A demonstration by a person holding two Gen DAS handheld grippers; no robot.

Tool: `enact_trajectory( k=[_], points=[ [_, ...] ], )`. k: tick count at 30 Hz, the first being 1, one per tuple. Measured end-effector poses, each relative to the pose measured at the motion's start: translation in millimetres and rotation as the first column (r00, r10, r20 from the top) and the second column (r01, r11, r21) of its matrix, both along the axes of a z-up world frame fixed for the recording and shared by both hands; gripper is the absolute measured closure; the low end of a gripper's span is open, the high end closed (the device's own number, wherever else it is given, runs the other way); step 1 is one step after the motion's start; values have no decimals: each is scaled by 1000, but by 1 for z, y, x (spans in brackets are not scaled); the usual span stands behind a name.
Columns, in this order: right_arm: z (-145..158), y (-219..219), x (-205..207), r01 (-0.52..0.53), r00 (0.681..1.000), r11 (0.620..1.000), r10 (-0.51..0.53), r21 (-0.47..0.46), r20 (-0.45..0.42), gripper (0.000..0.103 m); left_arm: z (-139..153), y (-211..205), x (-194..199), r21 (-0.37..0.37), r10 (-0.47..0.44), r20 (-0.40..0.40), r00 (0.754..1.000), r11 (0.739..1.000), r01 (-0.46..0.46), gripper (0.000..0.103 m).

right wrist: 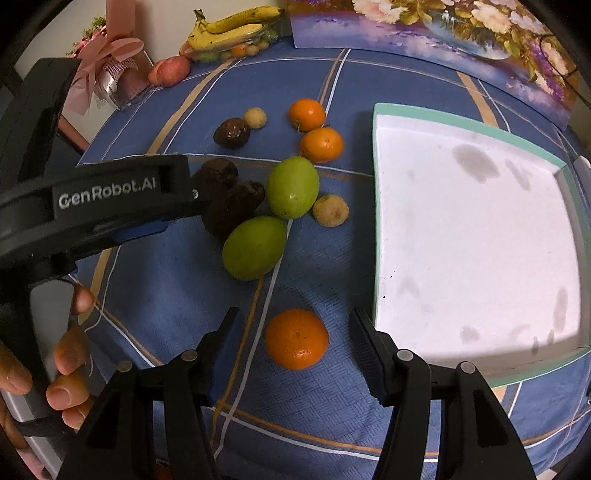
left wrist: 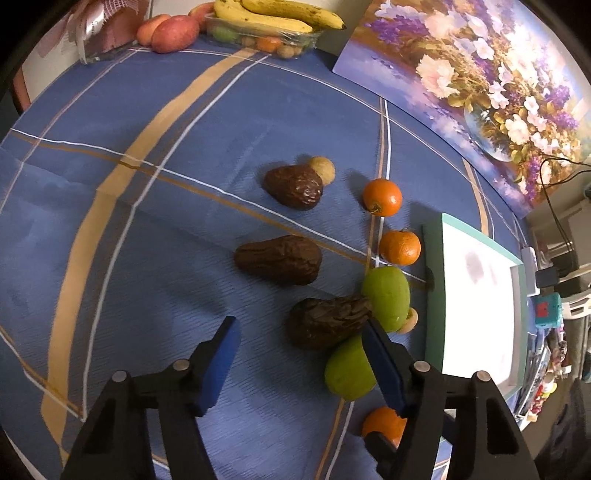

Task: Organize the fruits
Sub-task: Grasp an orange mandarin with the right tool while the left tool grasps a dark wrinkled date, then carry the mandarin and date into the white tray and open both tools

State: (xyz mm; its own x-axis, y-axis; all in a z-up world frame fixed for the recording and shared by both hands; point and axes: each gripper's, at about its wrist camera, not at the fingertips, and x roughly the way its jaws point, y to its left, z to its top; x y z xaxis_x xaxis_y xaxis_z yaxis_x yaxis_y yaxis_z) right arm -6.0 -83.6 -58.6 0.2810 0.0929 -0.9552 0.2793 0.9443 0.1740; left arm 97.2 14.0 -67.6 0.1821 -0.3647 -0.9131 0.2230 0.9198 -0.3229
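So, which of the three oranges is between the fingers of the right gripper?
The lone orange nearest the camera, below the green fruits; the other two oranges sit together farther away.

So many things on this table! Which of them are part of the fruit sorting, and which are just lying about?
Part of the job:
- oranges
- green fruits
- dark wrinkled fruits
- small tan fruits
- empty white tray
- right gripper, left gripper

Just lying about:
- flower painting
- pink ribbon gift
- bananas on a wrapped fruit pack
- apples
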Motion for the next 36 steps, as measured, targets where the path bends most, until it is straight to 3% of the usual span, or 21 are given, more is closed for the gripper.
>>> enact_trajectory(
  k=[4,6,8,11,12,19,24,36],
  points=[
    [-9,-1,5,-2,1000,1000,3,10,-9,43,-6,-6,3,-21,-8,-7,1000,1000,8,43],
    [-10,-1,6,-8,1000,1000,8,9,-8,43,-8,-7,4,-35,-14,-13,1000,999,14,56],
    [-10,0,7,-11,1000,1000,11,6,-8,43,-8,-8,4,-52,-20,-16,1000,998,19,62],
    [-8,0,2,-12,1000,1000,12,4,-8,44,-7,-9,3,-48,-20,-5,1000,999,20,65],
    [-9,1,1,-12,1000,1000,12,4,-8,50,-7,-8,3,-50,-20,-5,1000,999,20,66],
    [-11,2,-3,-16,1000,1000,16,14,-15,63,-7,-1,2,-77,-3,-17,1000,997,2,67],
    [-12,2,-4,-15,1000,1000,15,18,-2,64,-1,7,-1,-92,10,-11,1000,996,-11,67],
    [29,-12,-16,66,988,998,-67,11,138,65,40,20,-19,-165,24,76,997,986,-12,67]
  ],
)
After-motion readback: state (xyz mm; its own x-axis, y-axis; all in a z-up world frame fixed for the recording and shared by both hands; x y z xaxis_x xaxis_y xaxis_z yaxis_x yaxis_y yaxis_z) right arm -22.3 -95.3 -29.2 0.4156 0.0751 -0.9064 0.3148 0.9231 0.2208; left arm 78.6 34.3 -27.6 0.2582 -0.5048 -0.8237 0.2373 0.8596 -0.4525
